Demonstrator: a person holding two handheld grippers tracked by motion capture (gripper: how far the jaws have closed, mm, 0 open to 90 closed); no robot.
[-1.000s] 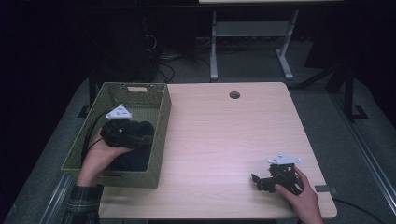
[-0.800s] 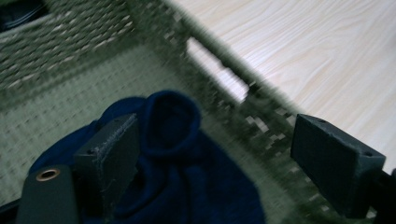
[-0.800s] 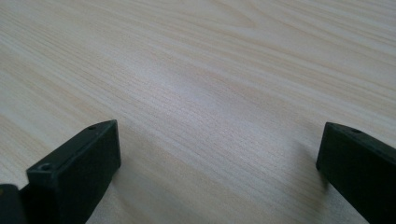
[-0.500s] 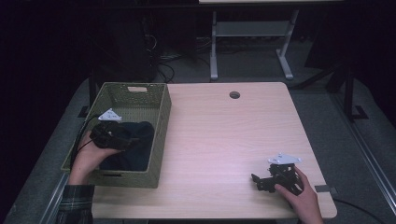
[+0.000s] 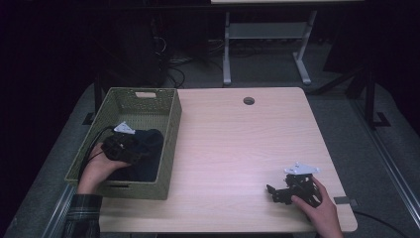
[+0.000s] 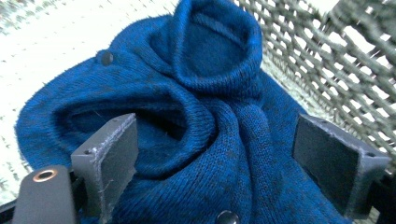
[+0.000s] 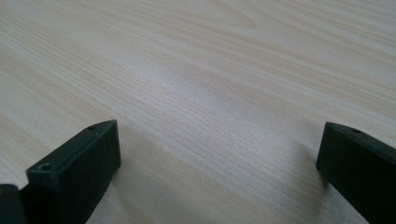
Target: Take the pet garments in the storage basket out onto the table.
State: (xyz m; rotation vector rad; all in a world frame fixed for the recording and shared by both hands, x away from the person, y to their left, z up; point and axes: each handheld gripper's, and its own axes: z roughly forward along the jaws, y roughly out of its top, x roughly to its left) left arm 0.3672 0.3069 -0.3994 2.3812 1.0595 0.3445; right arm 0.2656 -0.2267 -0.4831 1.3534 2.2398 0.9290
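The left gripper [image 5: 130, 148] is down inside the green woven basket [image 5: 171, 130] at the person's left side of the table [image 5: 237, 148], and from its own camera I can see its jaws spread wide, one on either side of a bunched blue knitted garment [image 6: 201, 116], a cardigan or sweater by the look of the small dark buttons. Nothing is pinched yet: the pads sit apart with a thick ridge of folded knit rising between them, and the basket's mesh wall runs just beyond the far jaw. In the high view the same garment [image 5: 148, 153] lies as a dark heap on the basket floor, right under and ahead of that gripper. The right gripper [image 5: 277, 191] rests low on the bare wood well away from the basket, near the person's edge of the table, its jaws also parted with only tabletop between them. My reading is that the job is at its very start, whichever way it runs: the garment is wholly in the basket, unheld, and the left hand looks lined up to take hold of it. What seems left is to close on that fold, lift the knit clear of the rim and bring it out onto the open table, where the idle right gripper could help.
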